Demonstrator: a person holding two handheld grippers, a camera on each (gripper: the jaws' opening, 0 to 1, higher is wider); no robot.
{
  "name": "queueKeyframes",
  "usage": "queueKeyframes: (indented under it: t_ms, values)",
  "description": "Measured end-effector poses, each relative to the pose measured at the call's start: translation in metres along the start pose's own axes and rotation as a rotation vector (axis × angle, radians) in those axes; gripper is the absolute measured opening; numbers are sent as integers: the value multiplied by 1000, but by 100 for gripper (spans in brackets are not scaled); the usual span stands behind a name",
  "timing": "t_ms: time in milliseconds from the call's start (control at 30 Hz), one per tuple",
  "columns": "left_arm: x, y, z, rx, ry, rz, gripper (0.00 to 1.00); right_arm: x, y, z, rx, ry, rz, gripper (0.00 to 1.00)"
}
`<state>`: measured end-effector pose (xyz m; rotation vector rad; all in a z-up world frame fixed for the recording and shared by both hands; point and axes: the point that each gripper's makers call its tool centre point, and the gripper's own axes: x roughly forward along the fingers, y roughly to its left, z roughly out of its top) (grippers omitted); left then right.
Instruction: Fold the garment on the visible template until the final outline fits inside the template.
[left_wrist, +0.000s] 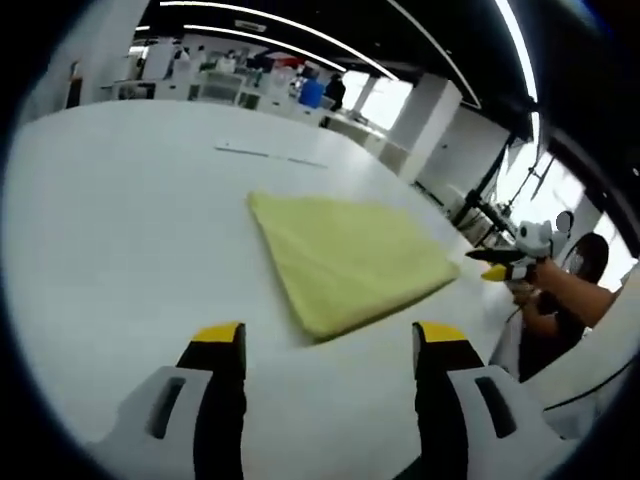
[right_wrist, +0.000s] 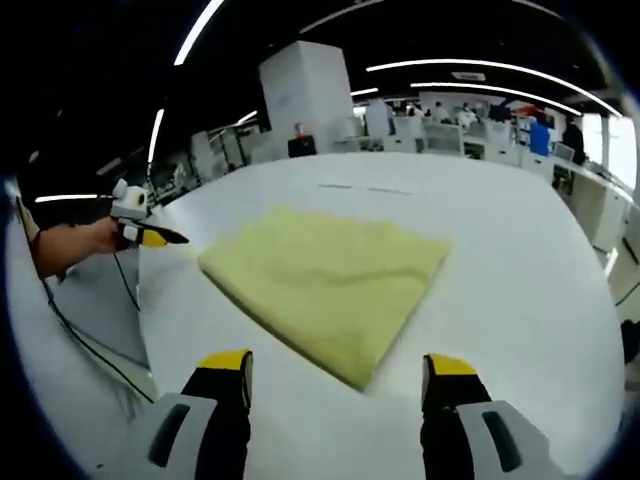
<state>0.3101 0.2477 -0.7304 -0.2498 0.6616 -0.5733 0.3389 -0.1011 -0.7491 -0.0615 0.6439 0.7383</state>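
One folded yellow garment (left_wrist: 350, 260) lies on one white table (left_wrist: 120, 230). Two handheld grippers: the left gripper (left_wrist: 328, 345) and the right gripper (right_wrist: 338, 375).

The left gripper (left_wrist: 329, 345) hovers with its yellow-tipped jaws spread wide. The right gripper (right_wrist: 338, 372) hovers likewise, jaws parted. At three o'clock in the left gripper view, a hand (left_wrist: 528, 285) grips the other tool.
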Motion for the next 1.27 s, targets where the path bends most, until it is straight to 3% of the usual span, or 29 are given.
queueKeyframes:
  t_ms: [400, 800, 1267]
  values:
    - [-15, -18, 11, 63, -10, -51, 70, -27, 11, 4, -8, -12, -16, 75]
    - [-26, -19, 8, 75, 19, -109, 72, -38, 30, 3, -2, -13, -60, 80]
    - [-35, -23, 4, 125, 57, -103, 75, -53, 28, -5, 18, 14, -76, 84]
